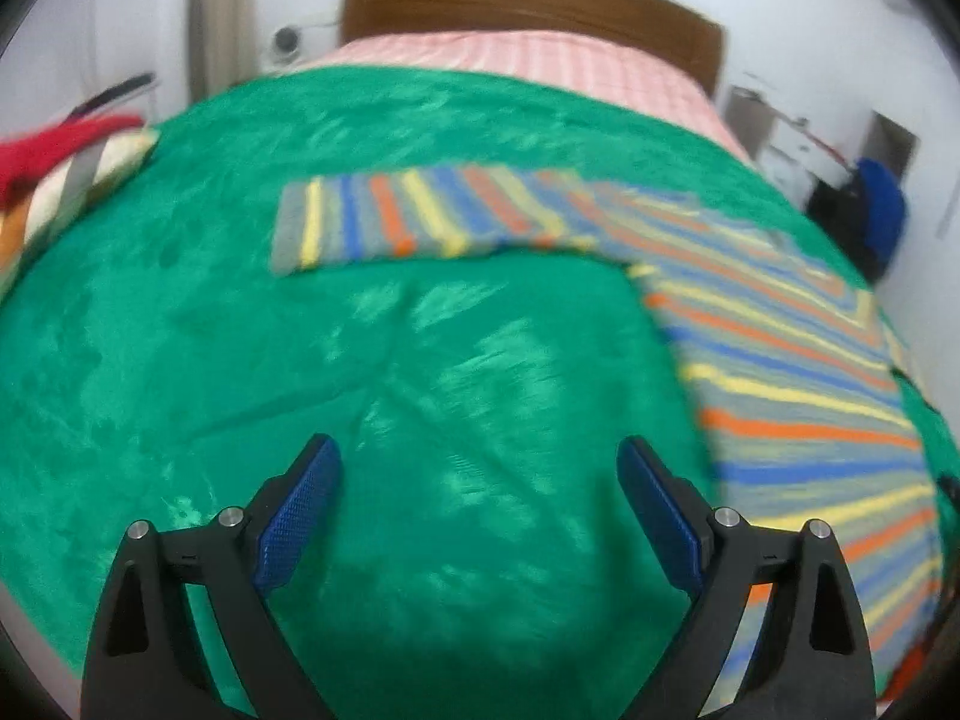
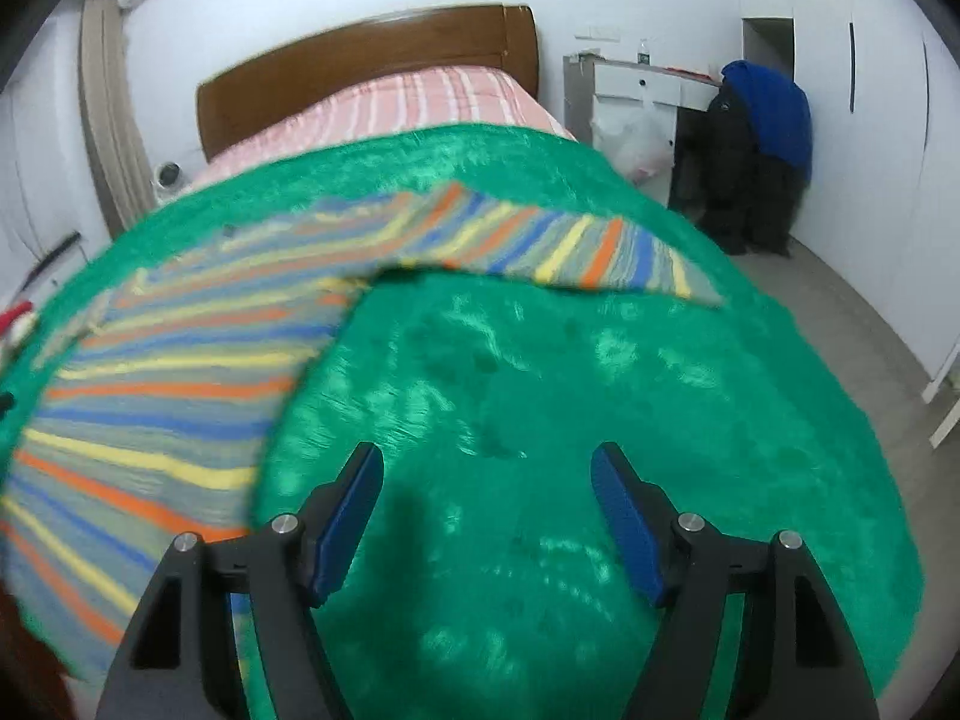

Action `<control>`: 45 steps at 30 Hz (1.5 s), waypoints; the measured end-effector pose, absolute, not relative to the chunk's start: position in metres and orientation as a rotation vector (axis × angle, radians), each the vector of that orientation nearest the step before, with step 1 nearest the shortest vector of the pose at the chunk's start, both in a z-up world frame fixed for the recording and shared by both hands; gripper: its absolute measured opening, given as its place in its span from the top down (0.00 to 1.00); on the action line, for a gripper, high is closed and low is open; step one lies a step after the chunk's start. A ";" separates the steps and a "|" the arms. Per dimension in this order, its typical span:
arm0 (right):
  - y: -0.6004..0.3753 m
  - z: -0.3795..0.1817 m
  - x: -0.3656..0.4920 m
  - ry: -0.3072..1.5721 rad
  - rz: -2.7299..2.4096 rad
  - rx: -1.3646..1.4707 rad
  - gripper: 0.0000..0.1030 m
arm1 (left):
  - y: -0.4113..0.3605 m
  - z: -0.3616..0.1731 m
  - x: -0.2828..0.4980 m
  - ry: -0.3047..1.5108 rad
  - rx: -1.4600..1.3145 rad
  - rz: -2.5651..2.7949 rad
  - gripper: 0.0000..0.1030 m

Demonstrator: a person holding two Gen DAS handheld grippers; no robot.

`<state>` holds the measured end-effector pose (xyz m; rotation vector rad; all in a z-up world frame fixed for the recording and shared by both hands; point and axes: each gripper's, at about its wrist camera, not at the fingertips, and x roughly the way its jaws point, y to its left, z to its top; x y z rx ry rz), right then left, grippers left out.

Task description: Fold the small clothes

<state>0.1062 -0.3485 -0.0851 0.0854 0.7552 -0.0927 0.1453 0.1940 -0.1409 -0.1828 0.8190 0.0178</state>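
The sweater point(image 1: 780, 372) is lying flat on the green blanket point(image 1: 420, 420), with both sleeves stretching out sideways. In the left wrist view its body is sitting at the right and one sleeve point(image 1: 420, 216) is reaching to the left in the far part. In the right wrist view the body is at the left and the other sleeve point(image 2: 600, 252) is going to the right.

The left gripper point(image 1: 480, 516) is hanging over bare blanket with its fingers wide apart and nothing between them. The right gripper point(image 2: 486, 522) is doing the same, also empty.

I think the fold is not yet begun. To do it well, each gripper should be taking one sleeve near the cuff, pinching only that one layer, and laying it across the body with the edges straight.

The sweater is looking like a soft knit with thin stripes of blue, orange and yellow on grey. The blanket is plushy and shiny, so the knit may be dragging on it. Both views are a little blurred
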 end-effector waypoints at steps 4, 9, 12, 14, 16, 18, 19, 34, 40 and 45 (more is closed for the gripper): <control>-0.349 -0.104 0.100 0.683 -0.123 0.055 0.27 | 0.200 -0.158 0.141 0.781 -0.204 0.018 0.01; -0.347 -0.106 0.097 0.672 -0.132 0.044 0.26 | 0.192 -0.159 0.140 0.781 -0.142 0.030 0.00; -0.347 -0.109 0.096 0.659 -0.132 0.046 0.25 | 0.193 -0.161 0.141 0.779 -0.151 0.024 0.00; -0.346 -0.110 0.095 0.653 -0.134 0.042 0.25 | 0.193 -0.162 0.142 0.777 -0.145 0.027 0.00; -0.346 -0.111 0.095 0.649 -0.132 0.045 0.25 | 0.192 -0.161 0.142 0.775 -0.144 0.028 0.00; -0.346 -0.111 0.094 0.646 -0.133 0.045 0.25 | 0.191 -0.161 0.140 0.775 -0.140 0.029 0.00; -0.346 -0.111 0.095 0.646 -0.133 0.045 0.25 | 0.190 -0.161 0.140 0.774 -0.137 0.031 0.00; -0.345 -0.112 0.094 0.641 -0.136 0.041 0.24 | 0.188 -0.162 0.140 0.772 -0.125 0.039 0.00; -0.345 -0.112 0.094 0.641 -0.137 0.039 0.24 | 0.189 -0.162 0.140 0.772 -0.123 0.040 0.00; -0.345 -0.112 0.094 0.641 -0.136 0.039 0.24 | 0.189 -0.162 0.140 0.772 -0.122 0.042 0.00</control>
